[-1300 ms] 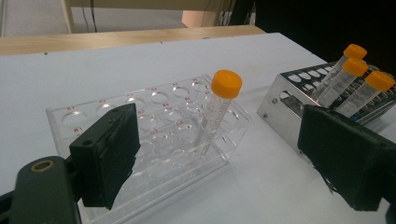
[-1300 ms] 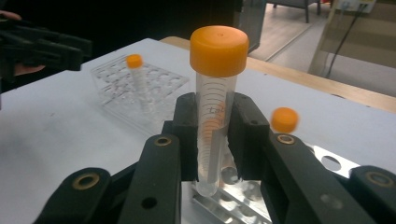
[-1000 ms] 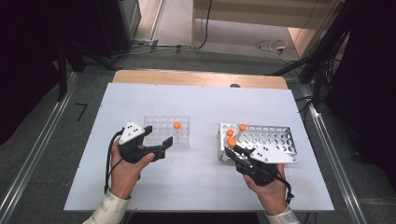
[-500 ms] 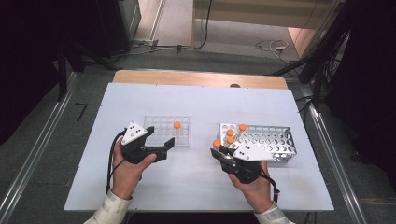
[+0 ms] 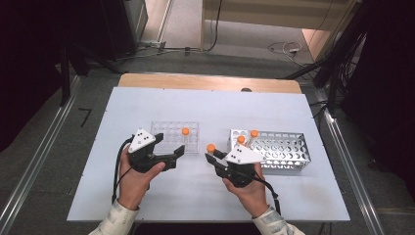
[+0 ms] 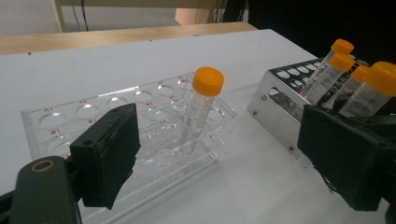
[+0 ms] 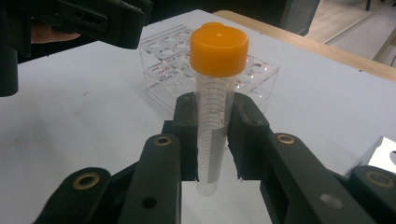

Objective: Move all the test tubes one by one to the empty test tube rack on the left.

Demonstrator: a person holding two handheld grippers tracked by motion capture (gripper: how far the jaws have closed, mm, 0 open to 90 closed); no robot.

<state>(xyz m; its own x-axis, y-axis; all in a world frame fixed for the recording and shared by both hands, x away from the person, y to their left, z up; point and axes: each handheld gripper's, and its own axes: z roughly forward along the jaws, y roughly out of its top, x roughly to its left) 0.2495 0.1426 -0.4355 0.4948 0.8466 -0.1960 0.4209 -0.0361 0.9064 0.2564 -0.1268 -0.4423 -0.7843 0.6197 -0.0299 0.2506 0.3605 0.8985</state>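
Observation:
My right gripper (image 7: 215,135) is shut on a clear tube with an orange cap (image 7: 215,93) and holds it upright. From above, this right gripper (image 5: 214,155) hangs over the table between the two racks, the tube's cap (image 5: 211,147) at its tip. The clear plastic rack (image 5: 169,134) holds one orange-capped tube (image 5: 185,131). My left gripper (image 5: 177,155) stands open just in front of that rack, with nothing between its fingers. In the left gripper view the rack's tube (image 6: 201,109) stands ahead of the left gripper (image 6: 229,163).
A metal rack (image 5: 281,149) on the right holds orange-capped tubes (image 5: 254,133) at its left end. A wooden strip (image 5: 205,82) borders the far edge of the white table (image 5: 205,110). Cables lie on the floor beyond.
My right gripper has moved left with the tube, away from the metal rack and toward the clear rack. The left gripper has stayed in place.

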